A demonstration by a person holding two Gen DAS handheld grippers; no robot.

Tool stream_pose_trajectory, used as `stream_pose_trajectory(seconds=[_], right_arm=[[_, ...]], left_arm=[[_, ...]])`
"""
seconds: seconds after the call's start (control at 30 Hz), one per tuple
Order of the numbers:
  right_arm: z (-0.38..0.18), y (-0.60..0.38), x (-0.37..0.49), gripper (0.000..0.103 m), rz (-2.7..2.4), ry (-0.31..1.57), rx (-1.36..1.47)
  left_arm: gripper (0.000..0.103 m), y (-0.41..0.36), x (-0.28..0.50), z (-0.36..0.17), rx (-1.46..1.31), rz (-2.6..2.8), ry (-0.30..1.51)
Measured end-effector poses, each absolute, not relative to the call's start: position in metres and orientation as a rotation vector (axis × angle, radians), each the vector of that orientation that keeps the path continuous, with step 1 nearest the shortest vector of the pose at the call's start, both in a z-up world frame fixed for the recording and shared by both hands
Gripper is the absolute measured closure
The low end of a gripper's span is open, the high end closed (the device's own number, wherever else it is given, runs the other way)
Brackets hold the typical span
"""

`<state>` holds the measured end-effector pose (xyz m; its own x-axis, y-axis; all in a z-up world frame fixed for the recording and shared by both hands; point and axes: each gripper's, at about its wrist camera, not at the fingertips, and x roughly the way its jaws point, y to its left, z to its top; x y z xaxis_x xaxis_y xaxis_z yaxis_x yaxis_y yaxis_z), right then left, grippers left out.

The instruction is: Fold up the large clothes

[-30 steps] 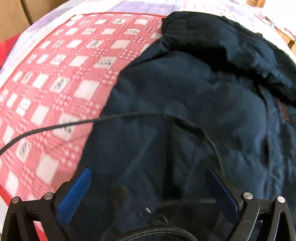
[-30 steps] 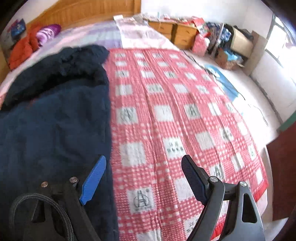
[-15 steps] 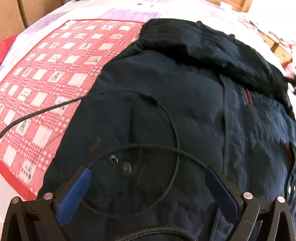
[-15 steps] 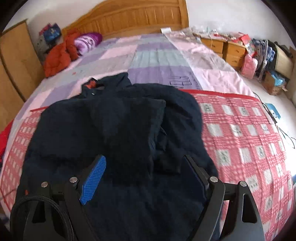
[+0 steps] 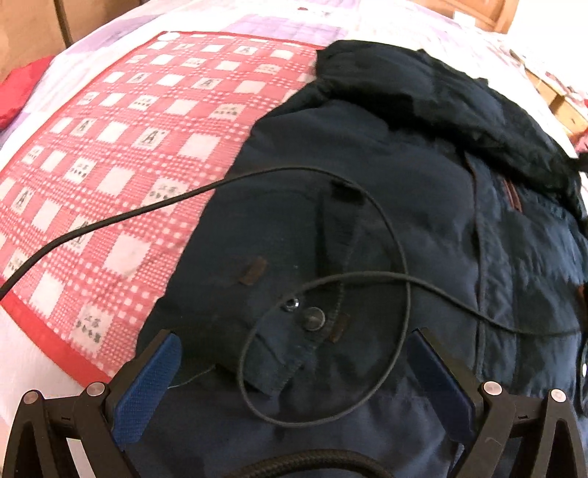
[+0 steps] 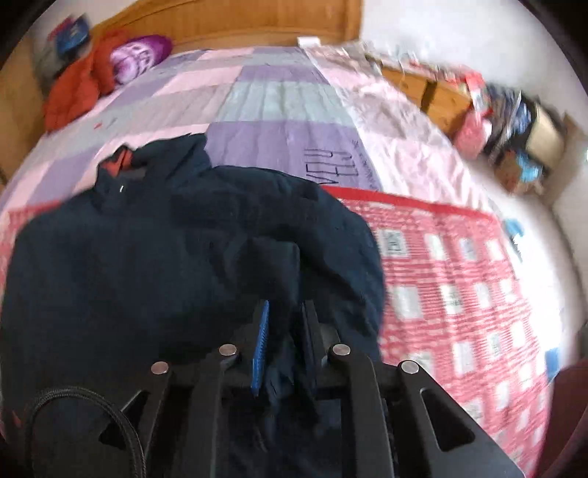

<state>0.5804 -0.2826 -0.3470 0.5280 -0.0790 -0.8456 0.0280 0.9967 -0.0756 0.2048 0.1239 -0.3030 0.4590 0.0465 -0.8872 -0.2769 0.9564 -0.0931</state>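
Left wrist view: left gripper (image 5: 294, 371) hung with jaws spread wide over the near end of the jacket (image 5: 386, 220), nothing between the blue pads (image 5: 147, 386). Jacket was dark navy, lying on a red-and-white checked sheet (image 5: 110, 165) spread across the bed. A sleeve cuff (image 5: 290, 342) with two metal snaps lay folded over the body just ahead of the jaws. A thin black cable (image 5: 121, 217) ran in from the left edge over the sheet, looped on the jacket around the cuff and trailed off right; it lay across the cloth between the fingers. A red garment (image 5: 18, 92) sat at the far left edge of the bed.

Right wrist view: right gripper (image 6: 284, 338) had its fingers drawn close together, pinching a fold of jacket (image 6: 147, 264) cloth between them. The fold rose as a raised ridge from the jaws. The collar with orange lining (image 6: 117, 163) pointed toward the headboard (image 6: 228, 22). Beyond the jacket lay a purple-and-pink quilt (image 6: 279, 106). An orange-red garment (image 6: 73, 95) and a purple pillow (image 6: 139, 55) sat by the headboard. Wooden drawers (image 6: 437, 92) and blurred clutter stood at the right of the bed. This view was motion-blurred.
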Motion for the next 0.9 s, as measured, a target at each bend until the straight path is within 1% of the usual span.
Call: stream_pose_trajectory(seconds=[0.07,0.17,0.2,0.27,0.33,0.4,0.43,0.5,0.6,0.67,0.77,0.87,0.9], right_arm=[[-0.333,-0.291,0.544,0.085,-0.083,0.958,-0.075],[-0.297,-0.317,0.462,0.084,-0.151,0.81,-0.088],[-0.284,-0.326,0.434,0.08,-0.17,0.769,-0.092],[-0.257,-0.343,0.376,0.077,-0.215,0.703,-0.123],[-0.234,-0.359,0.329,0.067,-0.253,0.669,-0.142],[-0.208,-0.38,0.28,0.045,-0.298,0.644,-0.135],[-0.194,-0.395,0.251,0.042,-0.325,0.636,-0.125],[-0.176,-0.412,0.214,0.041,-0.338,0.645,-0.129],[-0.15,-0.425,0.158,0.041,-0.36,0.706,-0.201],[-0.134,-0.424,0.111,0.041,-0.345,0.766,-0.225],[-0.123,-0.405,0.049,0.04,-0.365,0.827,-0.254],[-0.13,-0.372,-0.014,0.03,-0.442,0.878,-0.246],[-0.136,-0.362,-0.029,0.03,-0.459,0.894,-0.218]], left_arm=[[0.001,0.126,0.205,-0.299,-0.229,0.211,1.066],[0.001,0.133,0.202,-0.288,-0.222,0.241,1.029],[0.001,0.137,0.199,-0.282,-0.221,0.258,1.013],[0.001,0.146,0.192,-0.27,-0.216,0.3,0.983],[0.001,0.155,0.182,-0.254,-0.209,0.334,0.958],[0.001,0.16,0.169,-0.234,-0.177,0.37,0.937],[0.001,0.163,0.161,-0.221,-0.161,0.386,0.931],[0.001,0.165,0.141,-0.194,-0.123,0.413,0.923],[0.001,0.168,0.111,-0.156,-0.075,0.432,0.908],[0.001,0.17,0.097,-0.143,-0.05,0.42,0.906],[0.001,0.174,0.086,-0.142,0.006,0.343,0.928],[0.001,0.188,0.075,-0.151,0.033,0.275,0.941],[0.001,0.194,0.07,-0.152,0.023,0.268,0.934]])
